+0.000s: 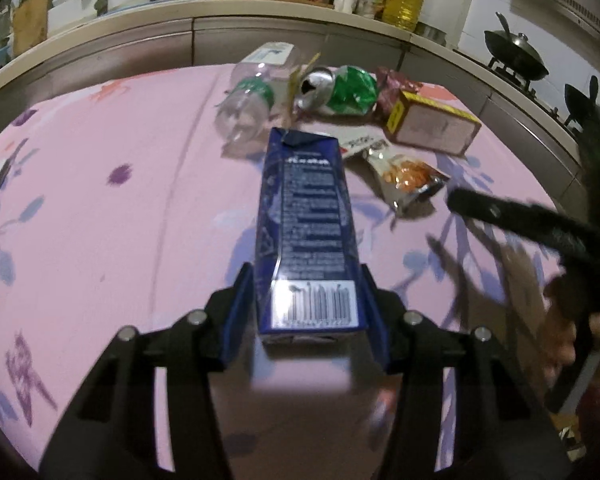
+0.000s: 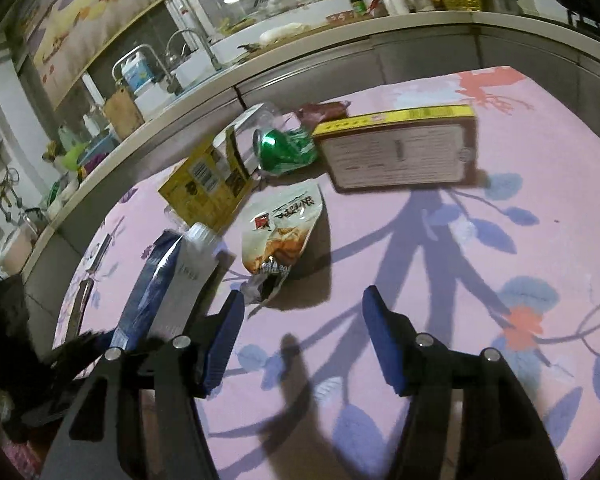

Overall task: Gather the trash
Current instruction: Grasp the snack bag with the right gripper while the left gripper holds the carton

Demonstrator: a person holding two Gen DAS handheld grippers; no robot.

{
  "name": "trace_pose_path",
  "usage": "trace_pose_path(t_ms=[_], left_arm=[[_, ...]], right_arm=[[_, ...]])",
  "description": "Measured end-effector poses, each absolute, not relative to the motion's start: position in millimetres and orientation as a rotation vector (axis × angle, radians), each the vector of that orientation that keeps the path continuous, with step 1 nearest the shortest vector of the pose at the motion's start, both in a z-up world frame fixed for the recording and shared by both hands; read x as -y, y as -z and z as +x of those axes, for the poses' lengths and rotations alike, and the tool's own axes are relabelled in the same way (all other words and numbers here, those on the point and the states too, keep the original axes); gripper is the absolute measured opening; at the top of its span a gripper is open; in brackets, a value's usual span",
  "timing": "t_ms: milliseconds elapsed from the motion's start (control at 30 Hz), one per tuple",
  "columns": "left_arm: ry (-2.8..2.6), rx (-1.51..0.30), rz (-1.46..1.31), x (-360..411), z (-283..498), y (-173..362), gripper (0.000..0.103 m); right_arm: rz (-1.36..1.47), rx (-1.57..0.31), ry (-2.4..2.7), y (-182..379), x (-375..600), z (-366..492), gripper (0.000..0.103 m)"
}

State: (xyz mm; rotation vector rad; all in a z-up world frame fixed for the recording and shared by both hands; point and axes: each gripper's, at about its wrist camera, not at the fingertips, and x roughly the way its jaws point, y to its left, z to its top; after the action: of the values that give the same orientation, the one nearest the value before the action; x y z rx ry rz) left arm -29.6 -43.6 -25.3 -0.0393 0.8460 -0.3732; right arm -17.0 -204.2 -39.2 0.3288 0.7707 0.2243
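While left tongs [image 1: 306, 312] pinch one carton [image 1: 306, 224], one can [image 1: 340, 90] lies beyond.

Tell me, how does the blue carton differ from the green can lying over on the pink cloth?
The blue carton is a tall box with flat printed sides; the green can is round and looks crumpled. The carton sits clamped between the pads of the left gripper, while the can lies on its side on the cloth, untouched. The carton is dark blue with white print and a barcode; the can is shiny green and silver. Both look like empty drink containers among the trash.
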Motion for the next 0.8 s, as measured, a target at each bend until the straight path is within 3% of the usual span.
trace_pose_path(t_ms=[67, 100, 167, 400, 733, 800], left_arm=[[0.363, -0.864, -0.055, 38, -35, 26, 0.052], [0.358, -0.881, -0.067, 36, -34, 27, 0.061], [0.346, -0.878, -0.09, 33, -33, 25, 0.067], [0.36, -0.834, -0.068, 47, -22, 12, 0.071], [0.256, -0.874, 0.017, 67, 0, 36, 0.071], [0.232, -0.855, 0.041, 66, -1, 37, 0.063]], right_arm=[[0.316, -0.78, -0.226, 41, 199, -12, 0.059], [0.314, -0.786, -0.225, 41, 197, -8, 0.059], [0.323, -0.789, -0.23, 42, 193, -5, 0.059], [0.42, -0.8, -0.26, 43, 200, 1, 0.059], [0.748, -0.831, -0.326, 58, 231, 22, 0.059], [0.785, -0.833, -0.33, 59, 236, 27, 0.055]])
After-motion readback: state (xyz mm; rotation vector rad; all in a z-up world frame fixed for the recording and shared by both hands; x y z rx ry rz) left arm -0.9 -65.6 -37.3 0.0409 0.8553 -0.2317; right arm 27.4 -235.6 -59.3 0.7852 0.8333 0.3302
